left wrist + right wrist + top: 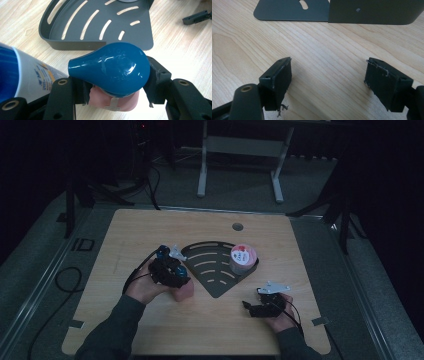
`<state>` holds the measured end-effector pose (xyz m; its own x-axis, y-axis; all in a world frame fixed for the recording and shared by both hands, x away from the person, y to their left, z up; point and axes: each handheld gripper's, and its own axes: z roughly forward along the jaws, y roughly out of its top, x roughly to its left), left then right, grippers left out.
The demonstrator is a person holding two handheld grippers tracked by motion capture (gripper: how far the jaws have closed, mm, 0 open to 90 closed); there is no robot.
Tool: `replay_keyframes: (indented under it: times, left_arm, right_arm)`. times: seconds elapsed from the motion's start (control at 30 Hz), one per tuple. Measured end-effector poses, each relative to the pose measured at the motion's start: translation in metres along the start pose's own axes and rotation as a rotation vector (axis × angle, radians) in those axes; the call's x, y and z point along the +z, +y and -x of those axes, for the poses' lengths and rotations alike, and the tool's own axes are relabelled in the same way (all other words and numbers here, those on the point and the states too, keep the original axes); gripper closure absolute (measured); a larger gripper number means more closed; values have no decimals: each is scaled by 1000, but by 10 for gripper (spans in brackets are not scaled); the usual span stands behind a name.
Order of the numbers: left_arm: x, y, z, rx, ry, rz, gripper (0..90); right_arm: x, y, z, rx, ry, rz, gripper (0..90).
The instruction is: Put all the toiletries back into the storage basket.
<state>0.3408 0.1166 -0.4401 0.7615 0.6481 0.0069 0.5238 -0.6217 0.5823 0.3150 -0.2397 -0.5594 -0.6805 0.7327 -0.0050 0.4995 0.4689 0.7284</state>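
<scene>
A pink bottle [185, 293] with a teal-blue flip cap [117, 68] stands on the wooden table just left of the dark grey corner shelf tray [212, 289]. My left gripper [171, 272] is shut on it, with a black pad pressed against each side below the cap. The pink body [120, 101] shows under the cap between the pads. My right gripper [251, 309] rests low over the table to the right of the tray's point, jaws open with bare wood between them [328, 80].
A pink jar with a red-and-white lid [243, 258] sits in the tray's right corner. A white and blue bottle [25, 72] stands close beside my left gripper. The tray wall [374, 12] lies just ahead of the right gripper. A cable hole [238, 226] marks the table's far side.
</scene>
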Motion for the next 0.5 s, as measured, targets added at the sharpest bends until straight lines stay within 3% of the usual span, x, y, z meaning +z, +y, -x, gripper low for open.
replay_keyframes:
  times: [0.33,0.5]
  left_arm:
    - [1,2,1,18,-1,-1,454]
    - [5,3,2,27,38,-8,438]
  right_arm:
    - [0,0,0,0,0,0,210]
    - [0,0,0,-1,1,0,210]
